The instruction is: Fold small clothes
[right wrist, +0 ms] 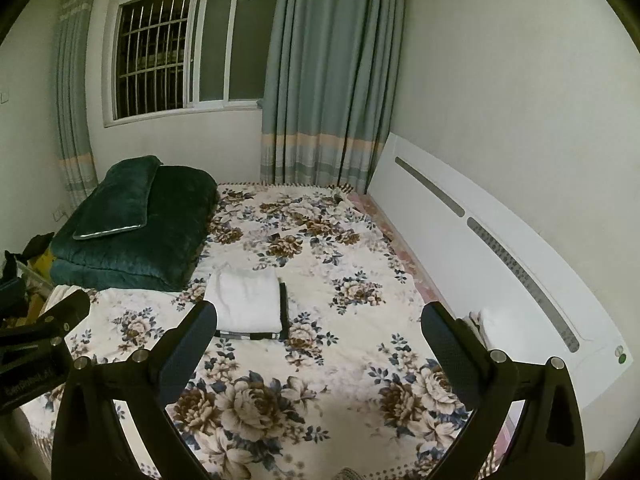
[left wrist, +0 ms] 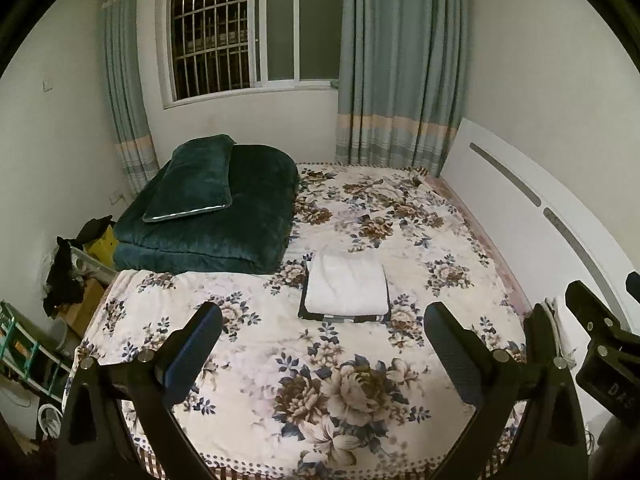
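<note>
Left claw spread, empty; folded white cloth just beyond.

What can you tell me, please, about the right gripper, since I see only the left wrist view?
Observer: The right gripper has its fingers spread wide open, holding nothing.
Operator: Thank you. What is the white thing half hidden near the headboard?
Observer: A white cloth lies bunched at the bed's edge, against the headboard.
Operator: Is anything on the headboard's near end?
Observer: Yes, a small round green and white sticker sits there.
</note>
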Demonstrator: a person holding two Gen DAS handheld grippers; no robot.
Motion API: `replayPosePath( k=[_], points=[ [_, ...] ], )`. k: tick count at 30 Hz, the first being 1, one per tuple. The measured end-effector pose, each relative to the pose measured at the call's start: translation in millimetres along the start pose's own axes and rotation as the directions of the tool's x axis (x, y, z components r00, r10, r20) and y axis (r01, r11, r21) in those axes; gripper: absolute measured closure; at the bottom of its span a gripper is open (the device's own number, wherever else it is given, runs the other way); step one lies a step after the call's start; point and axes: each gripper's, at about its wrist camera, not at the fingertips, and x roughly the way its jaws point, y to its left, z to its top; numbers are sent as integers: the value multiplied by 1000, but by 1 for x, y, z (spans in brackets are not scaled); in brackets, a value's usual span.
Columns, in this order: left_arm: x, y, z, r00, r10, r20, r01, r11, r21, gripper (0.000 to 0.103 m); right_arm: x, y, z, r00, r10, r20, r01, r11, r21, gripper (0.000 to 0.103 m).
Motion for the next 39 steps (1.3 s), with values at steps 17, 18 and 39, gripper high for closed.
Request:
replayPosePath(
  k=[17, 18, 39],
  points=[
    [-11, -3, 1, 1000, 12, 25, -12, 1000, 17, 0, 15, -12, 9, 998, 56, -17, -56, 998, 8, 0],
    [-11, -3, 1, 1000, 9, 25, -10, 1000, 17, 0, 17, -12, 10, 998, 61, -21, -61, 998, 10, 0],
    [-13, -4, 3, 1000, 13, 25, -14, 1000, 20, 0, 21, -9, 7, 995, 92, -25, -92, 996, 21, 0]
  ],
)
